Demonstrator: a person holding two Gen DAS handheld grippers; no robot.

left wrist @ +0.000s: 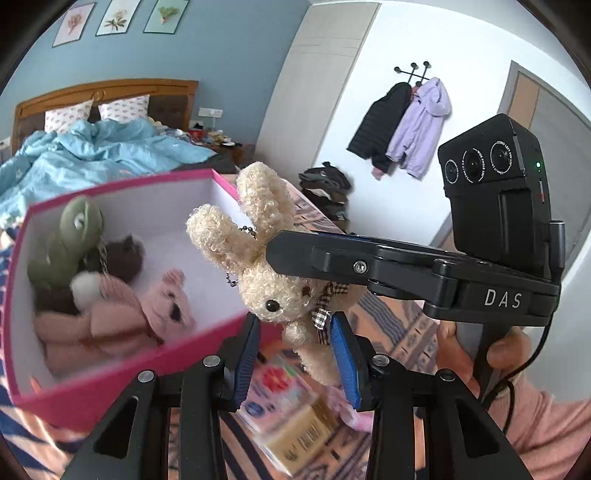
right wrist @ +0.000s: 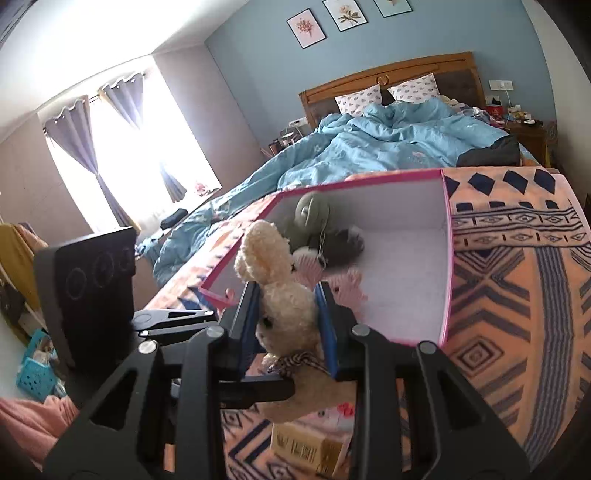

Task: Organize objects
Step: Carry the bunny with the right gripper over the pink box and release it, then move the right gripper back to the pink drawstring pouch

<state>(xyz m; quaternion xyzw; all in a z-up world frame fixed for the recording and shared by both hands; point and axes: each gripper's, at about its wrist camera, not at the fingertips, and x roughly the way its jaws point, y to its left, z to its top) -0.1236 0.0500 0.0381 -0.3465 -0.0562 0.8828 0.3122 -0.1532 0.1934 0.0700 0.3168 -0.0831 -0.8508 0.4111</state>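
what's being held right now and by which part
The cream bunny plush, pinched at its head by the right gripper; the left gripper only flanks its body, apparently loose.

Rumpled blue duvet [right wrist: 388, 147], wooden headboard [right wrist: 391, 74], hung jackets [left wrist: 402, 129], framed flower prints [right wrist: 340, 16], purple curtains [right wrist: 92, 140]

Both raised side by side: right claw [right wrist: 288, 314] clamped shut, left claw [left wrist: 299, 354] parted wider, fingers [left wrist: 345, 363] loosely flanking.
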